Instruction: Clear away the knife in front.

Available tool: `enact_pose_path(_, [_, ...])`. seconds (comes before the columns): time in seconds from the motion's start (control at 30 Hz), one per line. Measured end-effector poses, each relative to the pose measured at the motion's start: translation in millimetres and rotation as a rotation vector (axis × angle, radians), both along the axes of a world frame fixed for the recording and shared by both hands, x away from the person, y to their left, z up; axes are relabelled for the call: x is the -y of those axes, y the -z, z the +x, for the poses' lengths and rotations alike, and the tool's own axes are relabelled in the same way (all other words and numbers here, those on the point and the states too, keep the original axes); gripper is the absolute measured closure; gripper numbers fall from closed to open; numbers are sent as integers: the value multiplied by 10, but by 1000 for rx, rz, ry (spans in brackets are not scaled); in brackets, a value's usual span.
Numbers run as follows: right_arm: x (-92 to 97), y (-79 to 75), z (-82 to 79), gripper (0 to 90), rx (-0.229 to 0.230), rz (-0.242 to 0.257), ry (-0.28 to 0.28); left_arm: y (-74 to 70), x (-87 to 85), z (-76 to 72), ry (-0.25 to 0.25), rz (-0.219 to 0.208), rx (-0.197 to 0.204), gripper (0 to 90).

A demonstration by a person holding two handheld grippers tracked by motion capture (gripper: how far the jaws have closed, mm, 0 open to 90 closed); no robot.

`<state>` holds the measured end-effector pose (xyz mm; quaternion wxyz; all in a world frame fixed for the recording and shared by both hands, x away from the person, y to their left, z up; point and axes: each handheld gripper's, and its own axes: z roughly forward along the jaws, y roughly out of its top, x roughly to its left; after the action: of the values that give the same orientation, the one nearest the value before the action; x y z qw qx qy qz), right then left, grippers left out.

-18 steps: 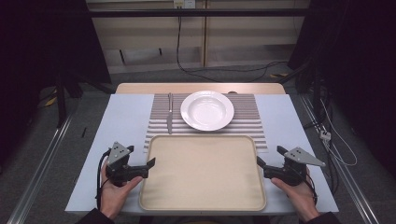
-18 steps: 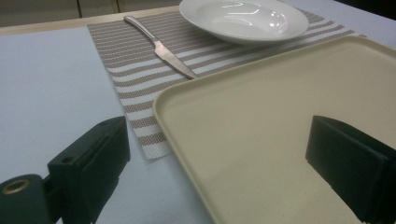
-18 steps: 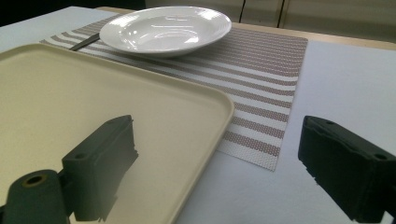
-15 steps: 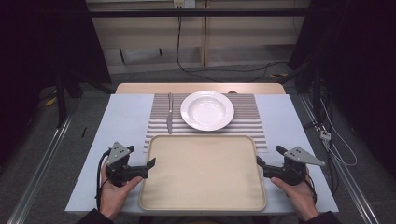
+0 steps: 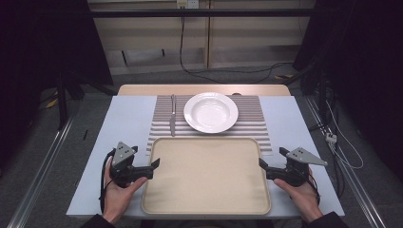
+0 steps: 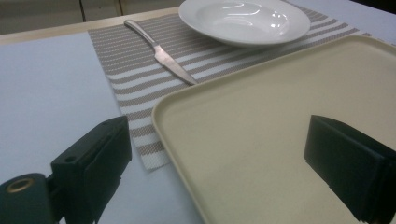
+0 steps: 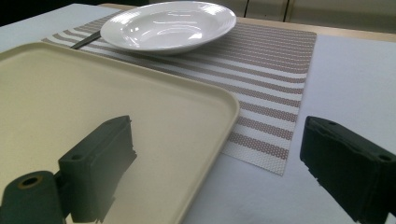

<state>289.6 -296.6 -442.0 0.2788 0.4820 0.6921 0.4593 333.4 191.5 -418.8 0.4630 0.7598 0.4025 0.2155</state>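
Beige rectangular plastic tray (image 5: pixel 207 178) with rounded corners lies empty at the near edge of the pale blue table (image 5: pixel 124 118), its far edge overlapping a grey-and-white striped woven placemat (image 5: pixel 254 115). On the placemat beyond the tray sits a round white ceramic plate (image 5: pixel 211 112), with a silver table knife (image 5: pixel 173 120) lying just to its left. The left gripper (image 5: pixel 153 167) straddles the tray's left rim, jaws wide, one over the tray and one over the table, gripping nothing. The right gripper (image 5: pixel 262 166) mirrors it at the tray's right rim, jaws likewise wide apart either side of the edge, with nothing clamped between them.
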Motion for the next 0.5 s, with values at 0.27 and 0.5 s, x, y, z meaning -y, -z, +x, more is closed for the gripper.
enact_pose_path(0.27, [18, 7, 14, 96, -7, 13, 3, -43, 102, 203, 10, 16, -30, 90])
enact_pose_path(0.5, [35, 11, 9, 95, -8, 16, 2, -95, 237, 463, 38, 24, -69, 96])
